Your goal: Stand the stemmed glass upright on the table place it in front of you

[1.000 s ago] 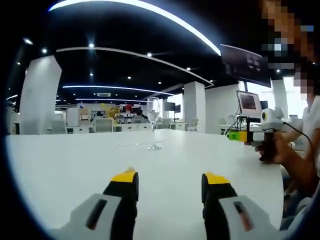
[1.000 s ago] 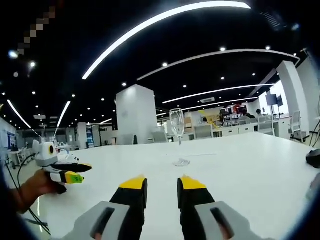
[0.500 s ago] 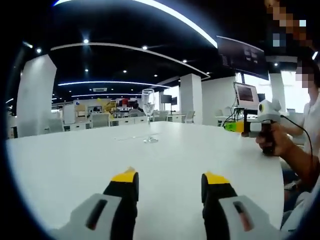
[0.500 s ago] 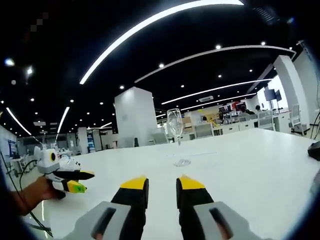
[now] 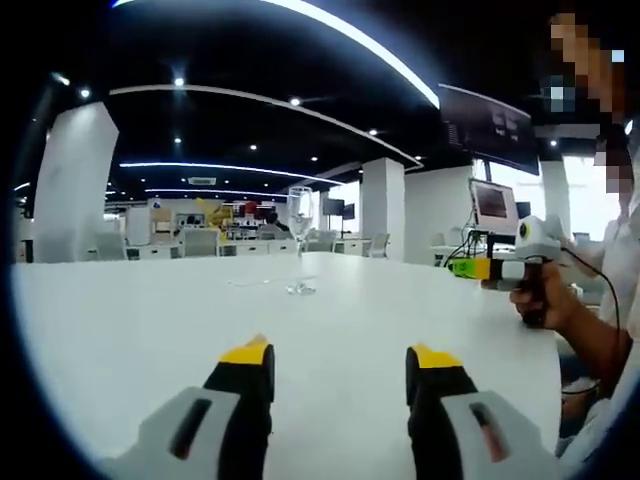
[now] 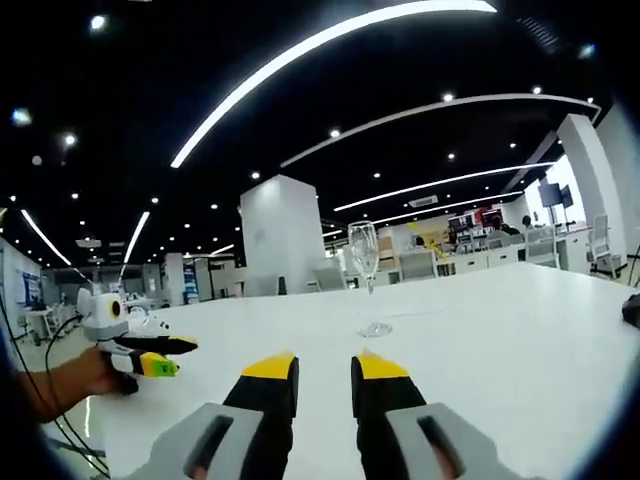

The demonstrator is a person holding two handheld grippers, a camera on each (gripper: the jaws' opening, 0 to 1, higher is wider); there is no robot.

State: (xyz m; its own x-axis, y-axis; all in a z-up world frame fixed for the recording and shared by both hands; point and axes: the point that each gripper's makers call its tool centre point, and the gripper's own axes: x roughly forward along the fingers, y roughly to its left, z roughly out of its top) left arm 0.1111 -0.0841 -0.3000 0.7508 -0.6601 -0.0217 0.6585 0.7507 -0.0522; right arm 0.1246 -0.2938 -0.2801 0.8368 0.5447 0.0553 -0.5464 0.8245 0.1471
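Both cameras shifted slightly; empty stemmed glass [image 5: 300, 237] stands upright on table [image 5: 120, 320], both grippers' fingers parted, holding nothing.

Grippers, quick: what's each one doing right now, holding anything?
Left gripper: open, holding nothing.
Right gripper: fingers slightly apart, holding nothing; the stemmed glass stands upright on the table.
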